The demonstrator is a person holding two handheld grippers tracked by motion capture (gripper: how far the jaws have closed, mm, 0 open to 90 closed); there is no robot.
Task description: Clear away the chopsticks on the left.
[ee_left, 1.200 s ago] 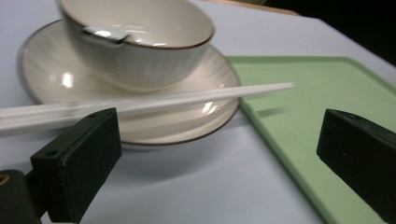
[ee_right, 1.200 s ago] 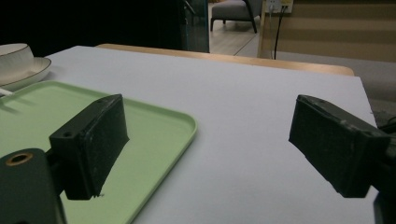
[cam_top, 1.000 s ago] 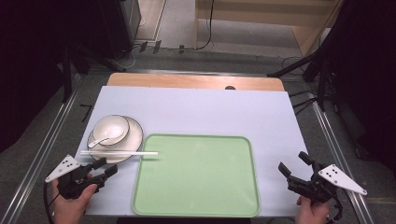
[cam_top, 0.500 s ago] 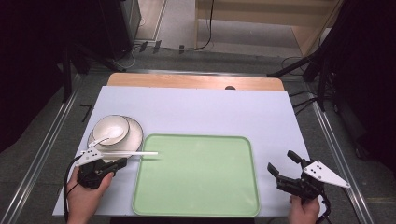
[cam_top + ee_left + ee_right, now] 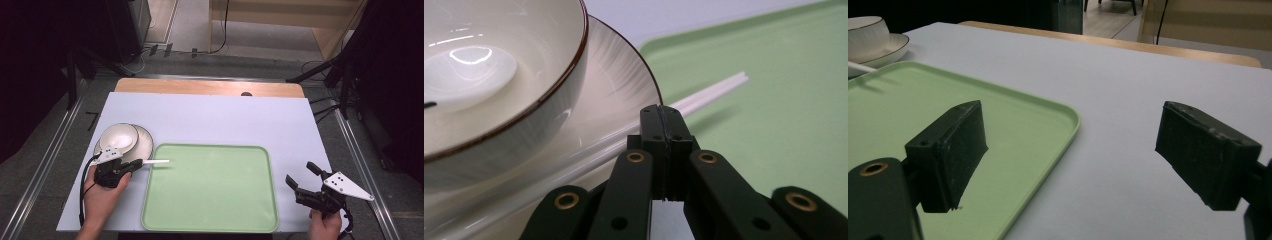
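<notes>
A white bowl (image 5: 118, 137) with a brown rim stands on a matching plate (image 5: 145, 142) at the left of the table, with a white spoon (image 5: 464, 75) lying inside it. White chopsticks (image 5: 157, 162) rest on the plate's near edge, and their tips reach over the green tray (image 5: 210, 190). My left gripper (image 5: 137, 165) sits at the plate's near rim with its jaws pressed together. In the left gripper view its tips (image 5: 659, 110) lie over the chopsticks (image 5: 709, 92), which pass behind them, not between them. My right gripper (image 5: 300, 172) is open beside the tray's right edge, with nothing between its jaws (image 5: 1068, 145).
The pale table top (image 5: 210, 115) has bare room behind the tray and to its right. A wooden strip (image 5: 210, 87) runs along the far edge. Metal rails flank both sides. The tray's rim (image 5: 1068, 120) lies just left of the right gripper.
The left hand has moved up and to the right, to the plate and chopsticks, and its jaws have shut. The right gripper has shifted slightly left toward the tray.
</notes>
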